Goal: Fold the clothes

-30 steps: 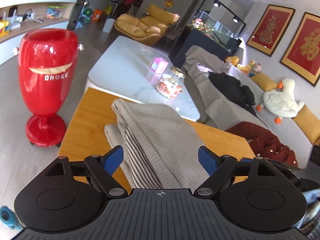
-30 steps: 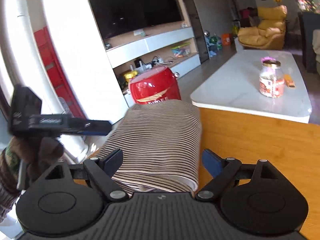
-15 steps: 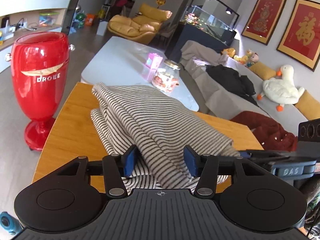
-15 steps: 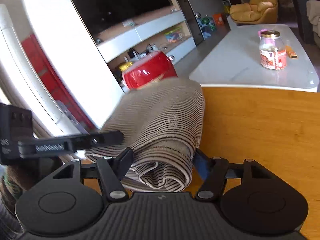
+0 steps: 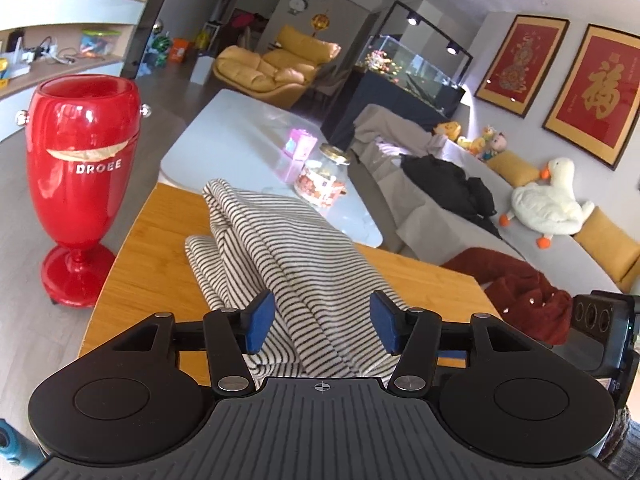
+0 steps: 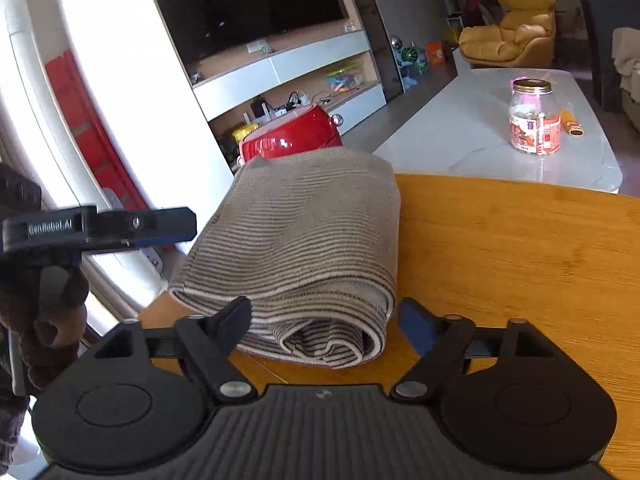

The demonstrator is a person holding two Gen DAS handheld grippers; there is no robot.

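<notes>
striped garment (image 5: 288, 264) lies folded in a thick bundle on the wooden desk (image 5: 156, 268), near its left edge, and both tools sit at its near end. left hand-held gripper (image 5: 322, 322) has its 2 blue pads (image 5: 260, 320) either side of the cloth; the jaws have just been opening, and the pads stand slightly off the fabric rather than pinching it. right hand-held gripper (image 6: 326, 322) is spread wide, having just been opening too, with the rolled end of the garment (image 6: 304, 248) between the fingers and a clear gap at the right pad. in the right wrist view the left hand-held gripper (image 6: 168, 226) reaches in from the left toward the bundle's side, held by a dark-gloved hand (image 6: 48, 312). beyond the desk's far edge stands a white low table (image 5: 240, 140) carrying a glass jar (image 5: 324, 180) and a small pink box (image 5: 300, 146). a red vase (image 5: 82, 184) stands on the floor off the desk's left edge. a grey sofa (image 5: 440, 216) with a plush goose (image 5: 548, 204) lies to the right.
</notes>
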